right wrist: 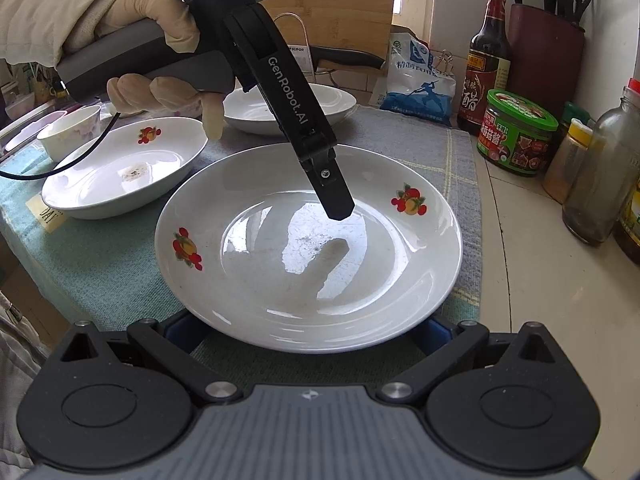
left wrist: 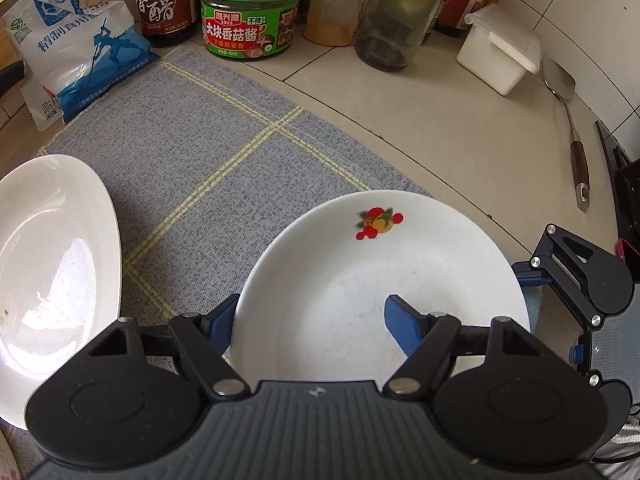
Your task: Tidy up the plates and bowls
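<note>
A white plate with fruit decals (left wrist: 360, 280) (right wrist: 308, 248) lies on the grey checked cloth (left wrist: 200, 184). My left gripper (left wrist: 310, 308) reaches down over it from above, open. Its left finger (left wrist: 220, 320) is just outside the rim and its right finger (left wrist: 404, 328) hangs over the plate's inside; one dark finger (right wrist: 334, 196) shows above the plate's middle. My right gripper (right wrist: 308, 332) (left wrist: 572, 280) stands open at the plate's near rim, which hides its fingertips. A plain white plate (left wrist: 52, 260) (right wrist: 288, 108), a second fruit-decal plate (right wrist: 120, 168) and a small bowl (right wrist: 70, 132) lie nearby.
At the back of the counter stand a salt bag (left wrist: 84, 56), a vinegar bottle (left wrist: 164, 0), a green-lidded jar (left wrist: 252, 20), a glass bottle (left wrist: 396, 16) and a white box (left wrist: 496, 52). A metal spatula (left wrist: 568, 132) lies at the right. A gloved hand (right wrist: 160, 40) holds the left gripper.
</note>
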